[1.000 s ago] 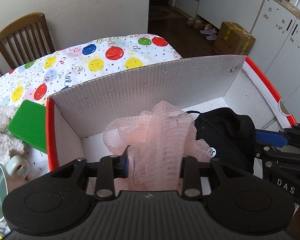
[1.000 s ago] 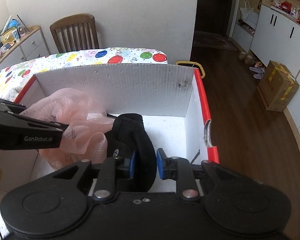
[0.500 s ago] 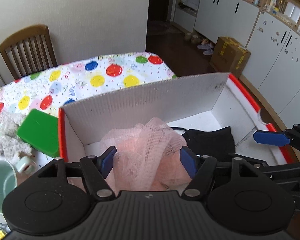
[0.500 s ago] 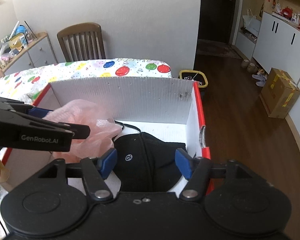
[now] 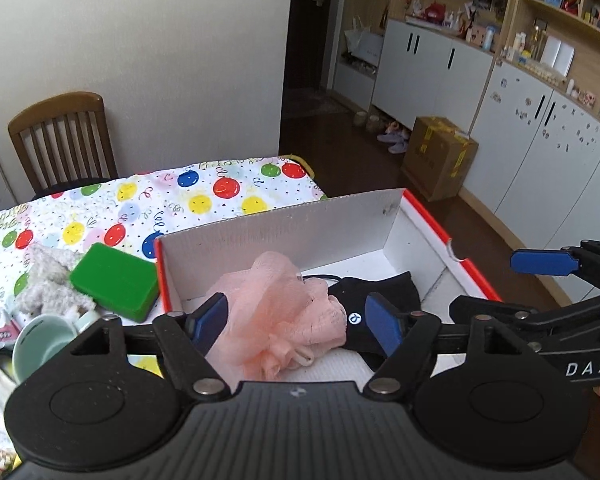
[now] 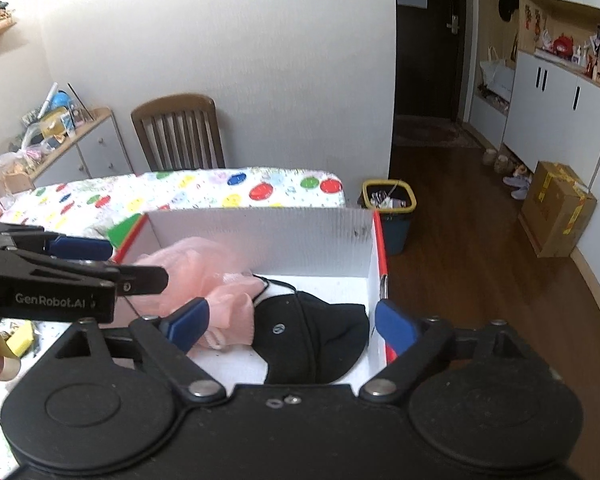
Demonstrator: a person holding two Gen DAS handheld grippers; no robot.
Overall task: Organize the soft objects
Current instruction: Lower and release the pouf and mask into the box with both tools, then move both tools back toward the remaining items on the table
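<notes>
A pink mesh bath pouf (image 5: 278, 312) lies in the white box with red rim (image 5: 292, 228), next to a black cap (image 5: 380, 300). My left gripper (image 5: 300, 326) is open and empty, above and in front of the pouf. My right gripper (image 6: 290, 326) is open and empty above the cap (image 6: 312, 340); the pouf (image 6: 208, 272) lies to its left. A grey plush toy (image 5: 48, 280) and a green sponge (image 5: 114, 280) lie on the table left of the box. The right gripper also shows at the right edge of the left wrist view (image 5: 548, 280).
The table has a balloon-print cloth (image 5: 160, 204). A pale green mug (image 5: 44, 340) and packets sit at the left. A wooden chair (image 5: 60, 140) stands behind the table. A bin (image 6: 390, 208) stands on the floor beyond the box, a cardboard carton (image 6: 556, 208) farther right.
Both grippers opened, letting go of the pouf and the cap, which now lie in the box. Both grippers have risen and drawn back from the box.
</notes>
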